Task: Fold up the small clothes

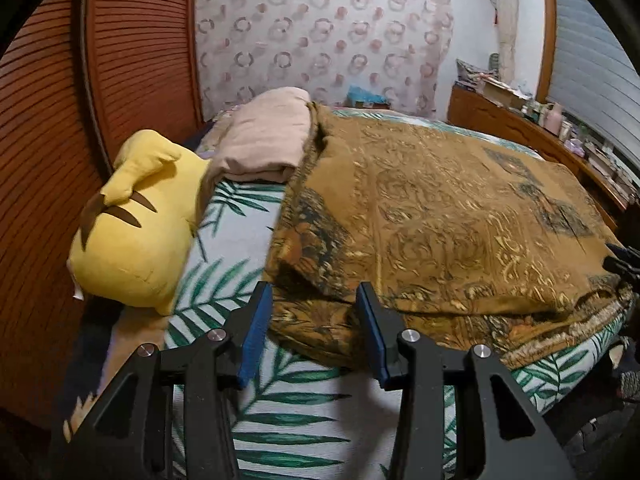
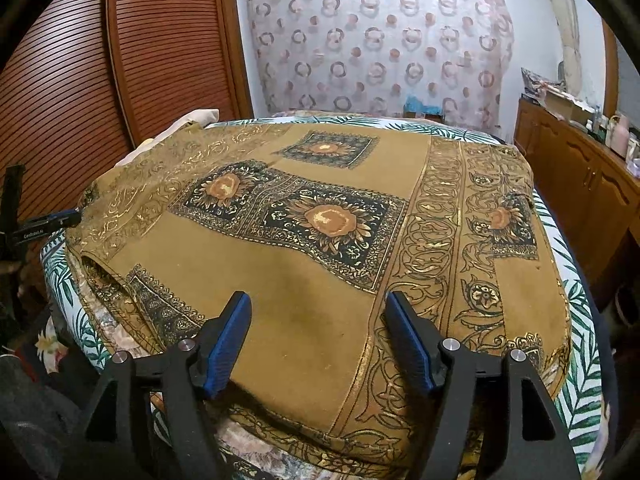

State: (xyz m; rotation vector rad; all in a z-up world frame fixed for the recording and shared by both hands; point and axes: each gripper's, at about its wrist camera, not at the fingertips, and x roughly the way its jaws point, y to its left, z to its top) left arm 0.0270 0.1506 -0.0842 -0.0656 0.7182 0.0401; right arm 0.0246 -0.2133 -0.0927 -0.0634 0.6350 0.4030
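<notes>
A mustard-brown garment [image 2: 304, 280] printed with dark sunflower panels and gold scrollwork lies spread and partly folded on the bed [image 1: 304, 432], which has a white sheet with green palm leaves. In the left wrist view my left gripper [image 1: 314, 290] stands open at the garment's [image 1: 440, 216] near left corner. The folded edge lies between and just beyond its blue pads, which do not press on it. One of its fingers [image 2: 60, 218] shows at the cloth's left edge in the right wrist view. My right gripper [image 2: 319, 300] is open wide over the garment's near edge, with nothing pinched.
A yellow plush toy [image 1: 132, 232] and a folded pink blanket [image 1: 264, 140] lie at the bed's left side. Louvred wooden doors [image 1: 44, 140] stand close on the left. A wooden cabinet [image 2: 580, 176] with bottles and clutter runs along the right. A patterned curtain [image 2: 380, 40] hangs behind.
</notes>
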